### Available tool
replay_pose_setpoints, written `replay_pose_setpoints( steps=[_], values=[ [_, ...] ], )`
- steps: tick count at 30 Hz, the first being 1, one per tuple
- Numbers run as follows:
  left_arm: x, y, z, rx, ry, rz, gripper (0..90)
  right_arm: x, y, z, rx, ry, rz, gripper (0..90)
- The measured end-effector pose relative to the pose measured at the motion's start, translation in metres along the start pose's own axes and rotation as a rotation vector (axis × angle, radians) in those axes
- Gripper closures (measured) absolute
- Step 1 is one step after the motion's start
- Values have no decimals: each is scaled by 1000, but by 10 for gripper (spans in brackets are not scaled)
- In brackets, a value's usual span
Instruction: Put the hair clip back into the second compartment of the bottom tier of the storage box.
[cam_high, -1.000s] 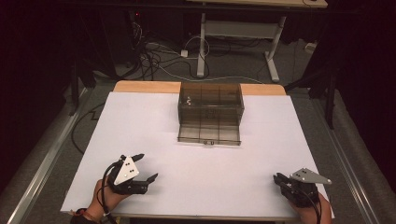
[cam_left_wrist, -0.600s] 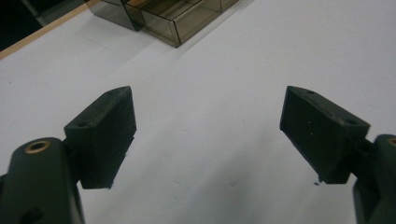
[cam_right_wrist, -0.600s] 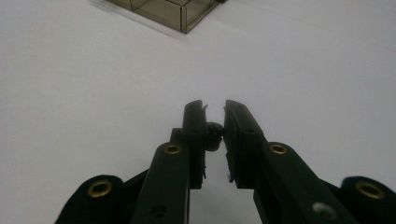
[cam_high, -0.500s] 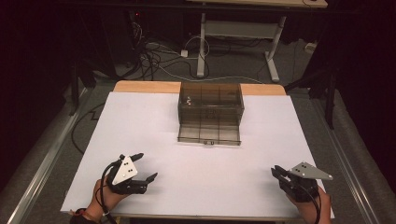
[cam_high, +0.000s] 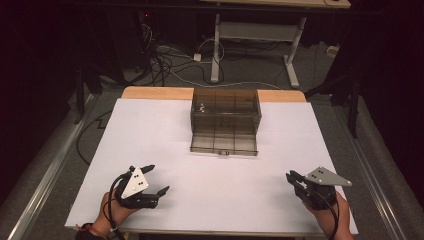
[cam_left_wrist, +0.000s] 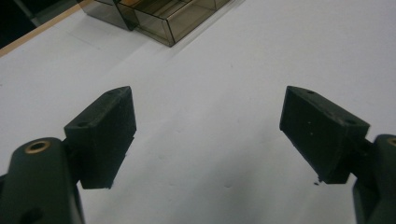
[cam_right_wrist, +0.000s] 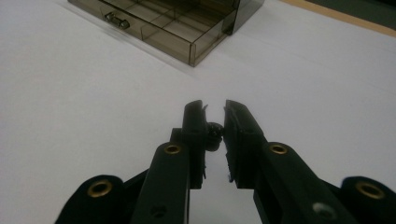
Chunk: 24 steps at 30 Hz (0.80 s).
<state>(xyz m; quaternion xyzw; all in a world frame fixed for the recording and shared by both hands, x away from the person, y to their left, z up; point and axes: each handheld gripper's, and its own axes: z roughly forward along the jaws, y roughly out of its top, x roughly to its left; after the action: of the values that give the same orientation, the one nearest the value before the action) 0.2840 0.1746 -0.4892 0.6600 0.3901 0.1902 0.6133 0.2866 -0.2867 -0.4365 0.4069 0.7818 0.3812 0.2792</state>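
Observation:
A smoky clear compartment box (cam_high: 225, 111) stands at the far middle of the white table (cam_high: 150, 130), its lid (cam_high: 224, 141) folded down toward me. In the right gripper view its corner (cam_right_wrist: 187, 32) lies ahead. My right gripper (cam_high: 292, 177) hovers low near the front right edge, and its jaws (cam_right_wrist: 215, 105) are shut on a small black round part (cam_right_wrist: 214, 134). At the front left my left gripper (cam_high: 159, 178) is held open; its pads (cam_left_wrist: 109, 126) stand wide apart over bare table, with the box (cam_left_wrist: 163, 18) far off at the top.
A few small pale pieces (cam_high: 201, 106) lie in a back-left compartment of the box. A wooden strip (cam_high: 150, 93) borders the table's far edge. Beyond it are cables (cam_high: 170, 60) and a desk frame (cam_high: 255, 35) on the floor.
My right gripper has lifted a little and edged forward with the small black part between its jaws. The left gripper has stayed put.

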Motion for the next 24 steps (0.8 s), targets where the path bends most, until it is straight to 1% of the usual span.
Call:
replay_pose_setpoints(
  steps=[2,6,12,24],
  values=[
    [0,0,0,2,1,0,174,1,3,1,-2,5,-2,792],
    [0,0,0,1,-1,1,174,4,10,4,-9,11,-27,793],
    [0,0,0,-2,1,3,173,8,20,8,-23,24,-49,792],
    [-1,-1,0,5,-2,15,173,11,35,17,-42,44,-76,792]
  ],
)
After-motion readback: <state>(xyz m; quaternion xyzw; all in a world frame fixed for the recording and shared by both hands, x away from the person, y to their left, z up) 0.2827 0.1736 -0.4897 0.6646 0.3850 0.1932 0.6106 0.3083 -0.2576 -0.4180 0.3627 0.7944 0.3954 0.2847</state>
